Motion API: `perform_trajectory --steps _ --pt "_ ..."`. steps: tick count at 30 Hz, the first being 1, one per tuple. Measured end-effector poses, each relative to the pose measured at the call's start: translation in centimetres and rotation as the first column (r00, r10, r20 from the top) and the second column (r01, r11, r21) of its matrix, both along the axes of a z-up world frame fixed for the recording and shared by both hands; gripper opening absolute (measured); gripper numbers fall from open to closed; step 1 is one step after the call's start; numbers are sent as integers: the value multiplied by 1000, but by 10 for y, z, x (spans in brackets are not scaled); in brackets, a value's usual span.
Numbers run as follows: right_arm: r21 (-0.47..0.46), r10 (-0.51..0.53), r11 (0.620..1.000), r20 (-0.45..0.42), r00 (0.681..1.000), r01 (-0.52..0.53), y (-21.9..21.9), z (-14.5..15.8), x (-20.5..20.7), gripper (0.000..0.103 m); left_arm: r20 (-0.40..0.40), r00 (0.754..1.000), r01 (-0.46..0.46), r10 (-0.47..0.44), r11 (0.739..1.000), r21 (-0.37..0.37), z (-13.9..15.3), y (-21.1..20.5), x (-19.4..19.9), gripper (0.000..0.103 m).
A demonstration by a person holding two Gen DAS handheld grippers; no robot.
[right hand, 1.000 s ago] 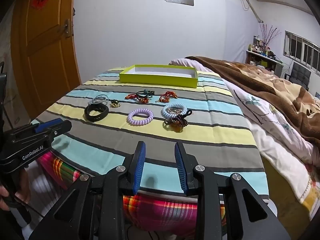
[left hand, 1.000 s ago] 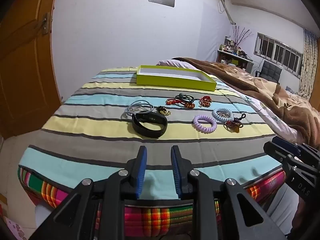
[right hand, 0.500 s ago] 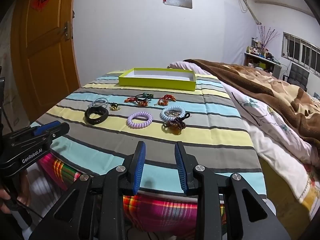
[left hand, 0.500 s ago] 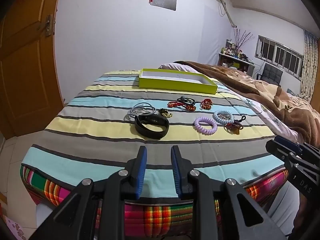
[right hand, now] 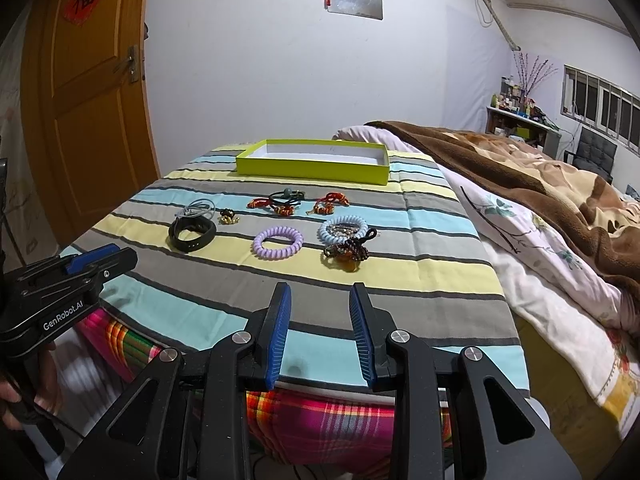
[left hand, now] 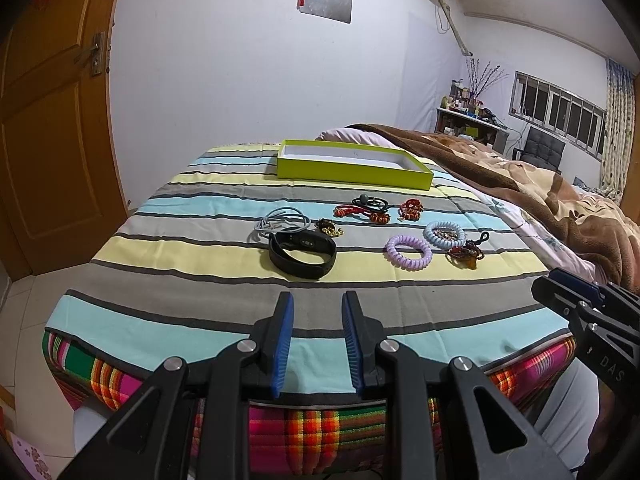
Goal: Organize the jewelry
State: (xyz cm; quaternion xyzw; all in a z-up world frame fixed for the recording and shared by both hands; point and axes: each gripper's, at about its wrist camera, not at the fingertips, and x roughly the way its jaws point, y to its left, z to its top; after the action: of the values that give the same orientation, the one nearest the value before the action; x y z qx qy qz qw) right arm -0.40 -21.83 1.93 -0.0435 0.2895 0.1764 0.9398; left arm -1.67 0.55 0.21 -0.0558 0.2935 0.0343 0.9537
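Several jewelry pieces lie on a striped bedcover [left hand: 200, 256]: a black wristband [left hand: 302, 254] [right hand: 192, 233], a grey cord loop [left hand: 282, 222], a purple coil ring [left hand: 409, 251] [right hand: 278, 241], a light blue coil ring [left hand: 444, 234] [right hand: 343, 228], a dark beaded piece [right hand: 348, 251], and red braided bracelets [left hand: 360, 212] [right hand: 328, 204]. A lime green tray [left hand: 352, 165] [right hand: 314, 161] sits beyond them, empty. My left gripper [left hand: 316, 340] is open and empty at the near bed edge. My right gripper [right hand: 320, 336] is open and empty, also at the near edge.
A brown blanket [right hand: 540, 176] covers the bed's right side. A wooden door [right hand: 88, 104] stands at the left. A shelf with bottles [right hand: 520, 116] and windows are at the far right. The bed's plaid side [right hand: 320, 412] drops below the grippers.
Both grippers have tilted or drawn back slightly, so the jewelry and tray sit a little lower in view. Both stay open; nothing on the bed has moved.
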Motion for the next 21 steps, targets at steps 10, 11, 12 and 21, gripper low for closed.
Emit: perform_trajectory --steps 10,11,12,21 --pt "-1 0 1000 3 1000 0 0 1 0 31 2 1000 -6 6 1000 6 1 0 0 26" --pt "-1 0 1000 4 1000 0 0 2 0 31 2 1000 -6 6 1000 6 1 0 -1 26" --pt "-1 0 1000 4 1000 0 0 2 0 31 2 1000 -7 7 1000 6 1 0 -1 26" --pt "-2 -1 1000 8 1000 1 1 3 0 31 3 1000 -6 6 1000 7 1 0 -2 26"
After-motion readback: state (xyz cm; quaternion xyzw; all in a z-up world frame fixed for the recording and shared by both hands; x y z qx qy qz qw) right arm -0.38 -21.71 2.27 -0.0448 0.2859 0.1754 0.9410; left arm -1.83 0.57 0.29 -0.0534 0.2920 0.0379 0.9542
